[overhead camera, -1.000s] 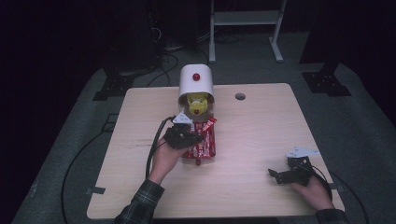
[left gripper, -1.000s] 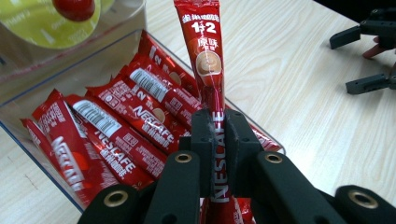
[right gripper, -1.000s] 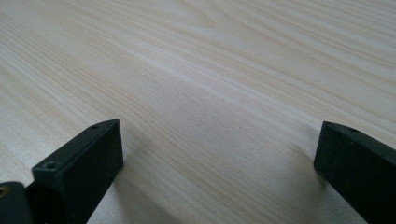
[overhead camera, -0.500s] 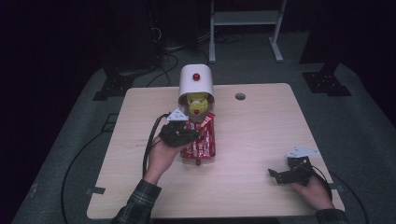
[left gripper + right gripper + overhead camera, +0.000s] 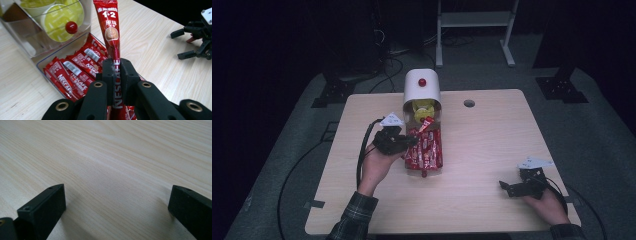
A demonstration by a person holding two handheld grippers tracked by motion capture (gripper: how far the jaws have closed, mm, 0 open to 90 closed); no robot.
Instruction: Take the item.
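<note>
A: Left gripper view first. Left gripper has its jaws clamped tight on one red Nescafé stick sachet, sachet standing upright between them.

B: Where's the sachet relative to the rest?

A: Lifted above the clear tray of matching red sachets, just in front of the dispenser with yellow pods. High view: sachet at the dispenser's mouth, left gripper beside the tray.

B: Right side?

A: Right gripper resting on the wooden table, well apart from the tray. Right gripper view: jaws wide apart, nothing between them.
</note>
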